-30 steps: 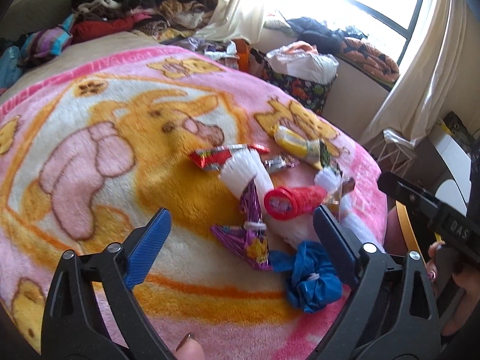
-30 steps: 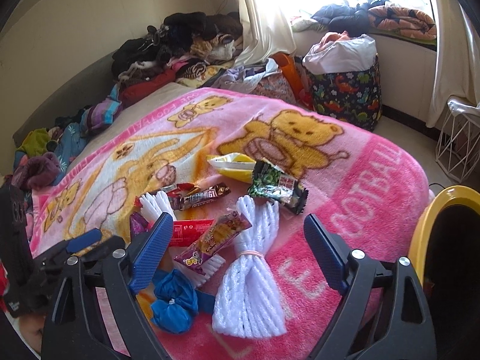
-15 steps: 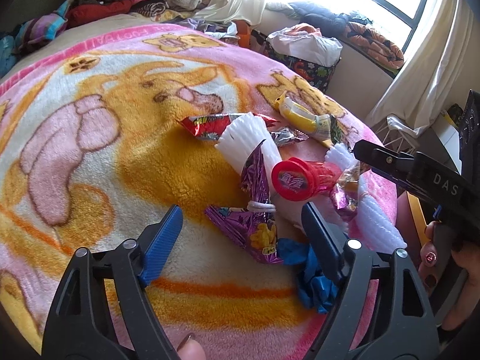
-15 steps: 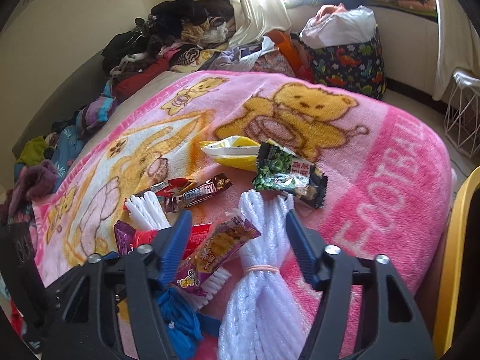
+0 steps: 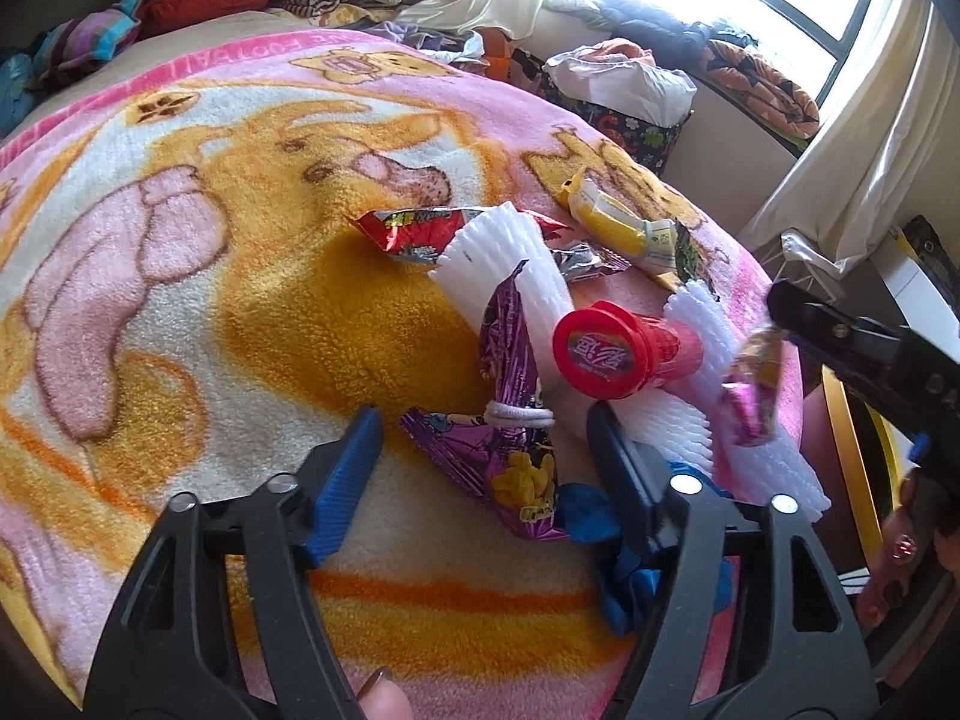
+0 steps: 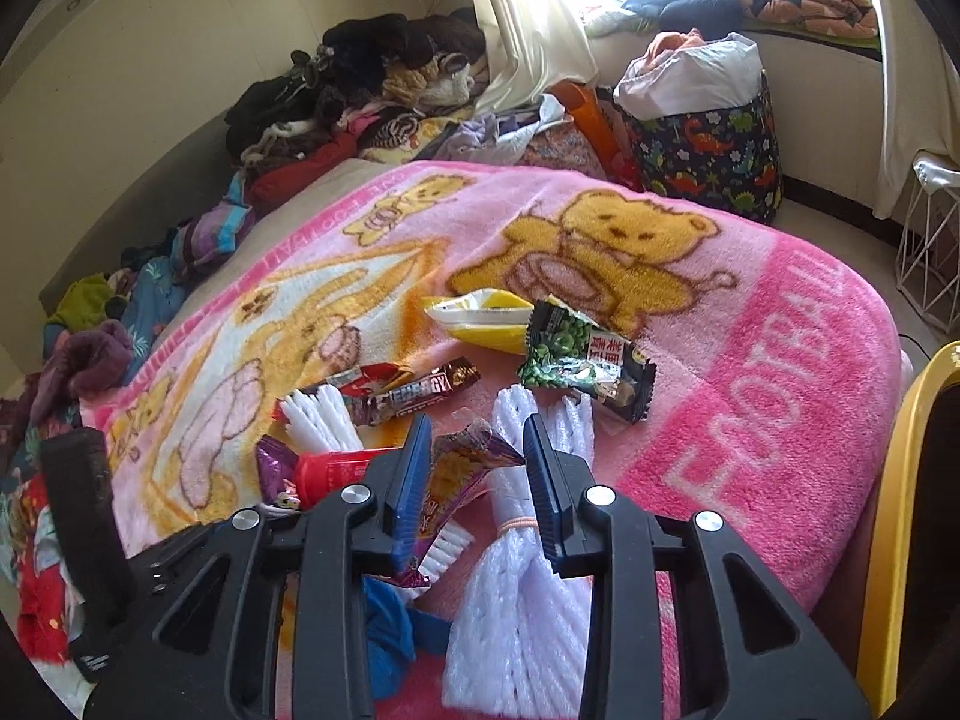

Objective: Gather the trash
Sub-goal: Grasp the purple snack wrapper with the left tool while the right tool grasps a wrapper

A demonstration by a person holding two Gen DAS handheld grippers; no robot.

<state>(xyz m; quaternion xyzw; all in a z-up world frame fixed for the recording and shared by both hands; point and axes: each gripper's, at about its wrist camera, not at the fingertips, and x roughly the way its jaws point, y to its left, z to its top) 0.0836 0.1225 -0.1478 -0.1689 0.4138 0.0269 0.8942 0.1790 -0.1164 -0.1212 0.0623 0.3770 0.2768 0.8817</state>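
Left gripper half spread and closing, straddling purple foil wrapper, pads not yet on it; wrapper cinched by white elastic to a white foam net sleeve, so likely to come up as one bundle. Right gripper narrower, also closing, around brown-purple snack wrapper; wrapper between the pads, left pad close, real contact hard to call. Low tilted approach on both, probably to pinch thin crinkly film off soft pile. Just beside: red capped tube, blue crumpled bag, second foam net bundle, energy bar wrapper, green pea packet, yellow packet. All trash clustered on pink cartoon-bear blanket over the bed. Beyond: clothes heap, dinosaur-print hamper, curtained bright window, yellow bin rim at right, plausible drop spot.
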